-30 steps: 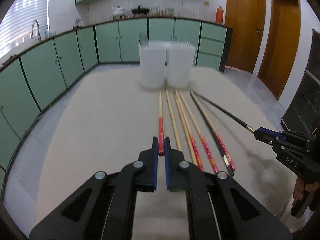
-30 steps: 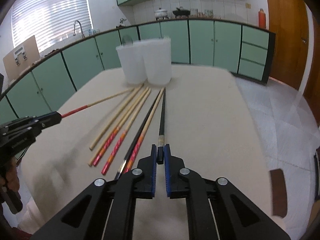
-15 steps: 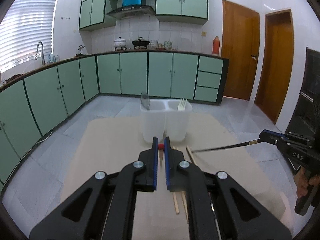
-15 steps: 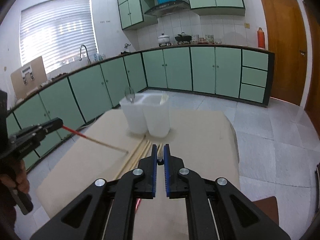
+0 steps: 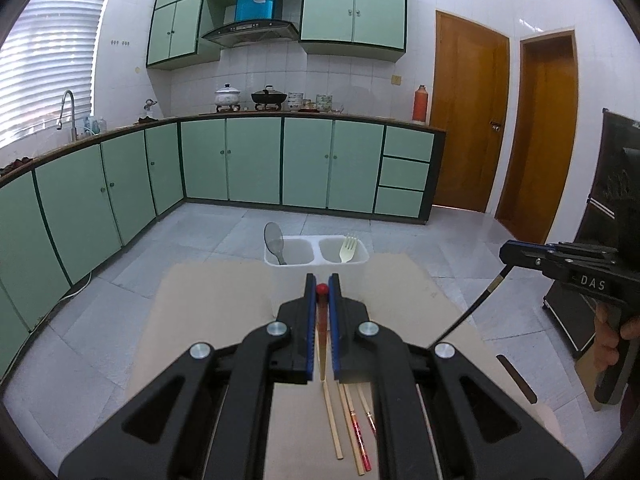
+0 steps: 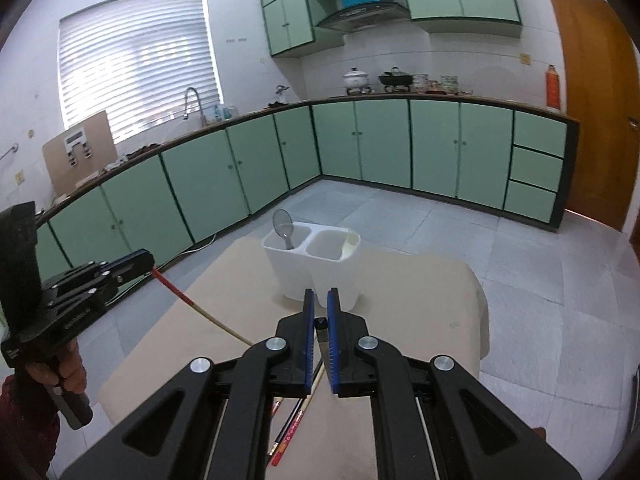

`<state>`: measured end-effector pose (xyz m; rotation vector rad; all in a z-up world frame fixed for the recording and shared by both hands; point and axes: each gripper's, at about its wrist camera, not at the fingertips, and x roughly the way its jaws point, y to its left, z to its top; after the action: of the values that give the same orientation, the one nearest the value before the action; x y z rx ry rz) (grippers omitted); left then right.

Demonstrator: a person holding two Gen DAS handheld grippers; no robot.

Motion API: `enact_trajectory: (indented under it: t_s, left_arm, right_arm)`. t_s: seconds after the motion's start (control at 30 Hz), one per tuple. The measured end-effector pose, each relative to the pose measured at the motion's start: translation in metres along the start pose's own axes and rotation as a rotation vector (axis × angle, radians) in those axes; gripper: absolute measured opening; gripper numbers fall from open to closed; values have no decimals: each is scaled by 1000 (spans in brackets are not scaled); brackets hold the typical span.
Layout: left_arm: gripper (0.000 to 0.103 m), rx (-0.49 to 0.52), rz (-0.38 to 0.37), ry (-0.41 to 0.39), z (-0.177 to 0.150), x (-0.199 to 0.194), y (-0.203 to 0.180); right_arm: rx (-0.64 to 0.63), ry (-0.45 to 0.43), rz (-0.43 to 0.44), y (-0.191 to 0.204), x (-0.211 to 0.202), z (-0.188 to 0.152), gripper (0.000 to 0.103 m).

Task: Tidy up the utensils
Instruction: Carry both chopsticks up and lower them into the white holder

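Note:
My left gripper (image 5: 321, 280) is shut on a wooden chopstick with a red end (image 5: 321, 289), which hangs down and away from the jaws above the tan table (image 5: 208, 320). My right gripper (image 6: 320, 296) is shut on the end of a black chopstick (image 6: 320, 323); from the left wrist that chopstick (image 5: 472, 312) slants down to the table. Beyond both stands a white two-compartment holder (image 5: 316, 258) with a spoon (image 5: 274, 242) in the left cup and a fork (image 5: 348, 250) in the right. Several chopsticks (image 5: 344, 428) lie on the table under the grippers.
The table's far edge runs just behind the holder (image 6: 312, 264), with tiled floor (image 6: 520, 280) beyond. Green cabinets (image 5: 256, 160) line the back and left walls. A dark cabinet (image 5: 616, 240) stands at the right. A person's hand (image 6: 60, 376) grips the left tool.
Both grippers have risen from the table, each lifting its chopstick by one end. The views have tipped up, so the holder's open top and the room now show.

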<state>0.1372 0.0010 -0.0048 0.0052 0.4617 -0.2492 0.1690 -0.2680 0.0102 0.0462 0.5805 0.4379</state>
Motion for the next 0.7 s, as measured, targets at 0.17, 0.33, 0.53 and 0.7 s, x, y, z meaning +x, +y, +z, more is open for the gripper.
enact_trajectory:
  t_s: [0.17,0.33,0.53,0.7]
  left_arm:
    - [5,-6,-9,-17,6,-6,3]
    - [5,10,-12,-51,22,-16,2]
    - [5,26,-14,-130,61,-23,5]
    - [5,46,1,-191,94,-16,4]
  right_arm:
    - [-27,-1,30,2,-1,8,6]
    - [-48,-19,64,3,-5,29,6]
    - [-75,-69,89,7,-4,65,6]
    - [-94,-133,94,9,3,109,6]
